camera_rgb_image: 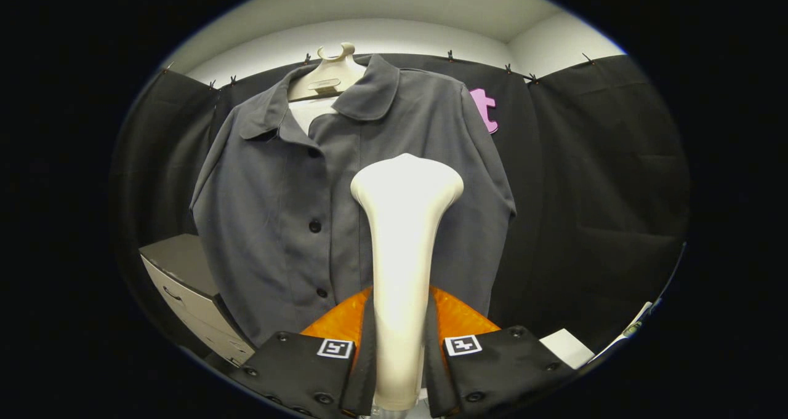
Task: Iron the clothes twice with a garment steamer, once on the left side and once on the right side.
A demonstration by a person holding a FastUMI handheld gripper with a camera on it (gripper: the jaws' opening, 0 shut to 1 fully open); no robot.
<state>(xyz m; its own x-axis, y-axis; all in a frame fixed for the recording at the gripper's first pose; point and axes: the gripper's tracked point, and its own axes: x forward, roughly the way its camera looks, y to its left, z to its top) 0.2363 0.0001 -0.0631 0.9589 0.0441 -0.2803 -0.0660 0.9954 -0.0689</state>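
Note:
A grey button-up shirt (283,222) hangs on a cream hanger (329,71) in front of the black cloth wall. A cream garment steamer (403,234) stands upright between my fingers, its handle clamped from both sides. My gripper (400,339) is shut on that handle. The steamer's wide head rises in front of the shirt's right half, just right of the button line, and hides part of the fabric. Whether the head touches the cloth I cannot tell.
A pale cabinet with drawers (191,296) stands low to the left of the shirt. A white flat object (566,345) lies low on the right, beside my right finger. Black cloth (603,191) closes the booth behind and to the right.

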